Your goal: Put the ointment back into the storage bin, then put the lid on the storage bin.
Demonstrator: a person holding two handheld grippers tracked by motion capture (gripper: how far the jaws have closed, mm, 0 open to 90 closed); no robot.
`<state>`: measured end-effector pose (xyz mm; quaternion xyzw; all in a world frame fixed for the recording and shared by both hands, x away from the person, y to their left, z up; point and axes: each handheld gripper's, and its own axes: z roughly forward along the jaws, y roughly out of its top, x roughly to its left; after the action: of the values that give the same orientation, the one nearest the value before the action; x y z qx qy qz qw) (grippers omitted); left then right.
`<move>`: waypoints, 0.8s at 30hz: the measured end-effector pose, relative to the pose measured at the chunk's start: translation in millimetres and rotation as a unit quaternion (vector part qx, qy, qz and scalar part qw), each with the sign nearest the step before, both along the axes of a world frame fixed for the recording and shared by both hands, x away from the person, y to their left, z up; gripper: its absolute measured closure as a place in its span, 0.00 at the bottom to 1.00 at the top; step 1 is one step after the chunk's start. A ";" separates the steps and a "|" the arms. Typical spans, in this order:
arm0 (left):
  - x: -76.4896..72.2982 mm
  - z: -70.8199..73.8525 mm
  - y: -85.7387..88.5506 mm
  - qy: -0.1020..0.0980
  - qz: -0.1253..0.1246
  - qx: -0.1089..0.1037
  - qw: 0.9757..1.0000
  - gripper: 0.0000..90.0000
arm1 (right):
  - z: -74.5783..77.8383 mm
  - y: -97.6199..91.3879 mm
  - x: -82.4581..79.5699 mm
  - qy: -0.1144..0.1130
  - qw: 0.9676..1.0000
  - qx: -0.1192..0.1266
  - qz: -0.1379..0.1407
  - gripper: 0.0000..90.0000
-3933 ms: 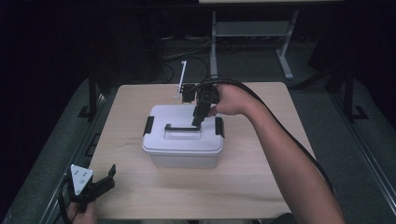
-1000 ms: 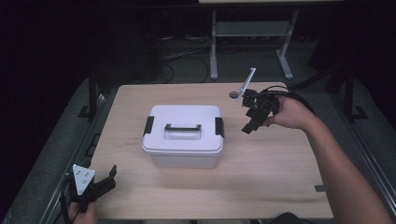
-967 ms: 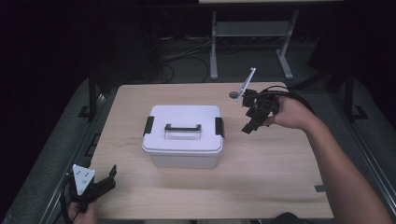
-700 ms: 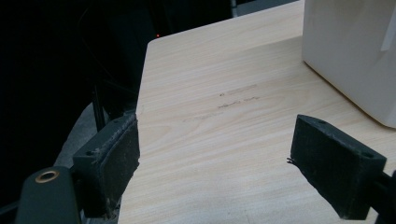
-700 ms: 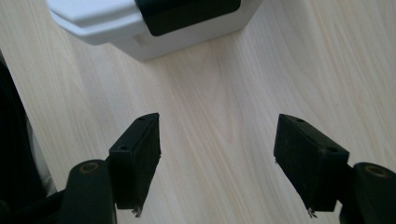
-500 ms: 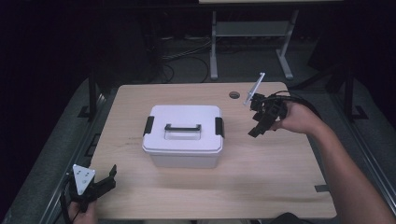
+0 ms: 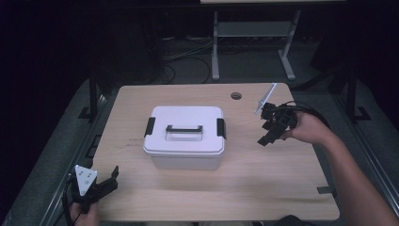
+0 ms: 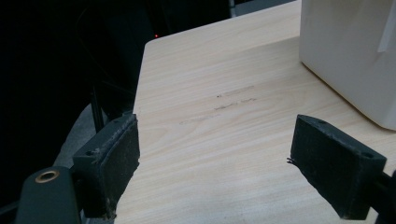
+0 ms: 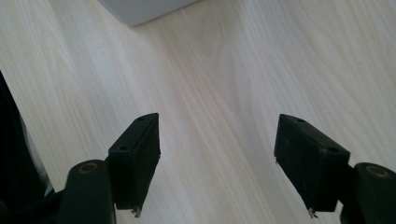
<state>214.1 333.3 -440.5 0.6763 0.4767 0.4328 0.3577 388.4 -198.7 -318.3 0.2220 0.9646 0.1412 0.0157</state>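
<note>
White lidded box (image 7: 184, 136) sits mid-surface (image 7: 282, 188). Right gripper (image 7: 272, 133) and left gripper (image 7: 101, 181): jaws apart, empty. Next grip should pref. centre on the handle (image 7: 184, 128).

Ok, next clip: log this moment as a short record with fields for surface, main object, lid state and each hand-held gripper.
surface: wooden table
main object: white lidded box, near table centre
lid state: on, black handle flat, side latches black
left hand-held gripper: open, at the near left table edge, apart from box
right hand-held gripper: open, holding nothing, right of box above the table
</note>
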 end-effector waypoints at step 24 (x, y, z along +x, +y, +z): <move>1.8 -0.3 -2.6 0.001 -0.004 0.003 1.000 0.17 | -44.0 -23.1 -10.7 0.027 0.999 0.010 -0.020 0.33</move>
<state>215.9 330.8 -440.8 0.6796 0.4730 0.4322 0.3573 377.7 -221.8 -362.3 0.2454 0.9585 0.1446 -0.0094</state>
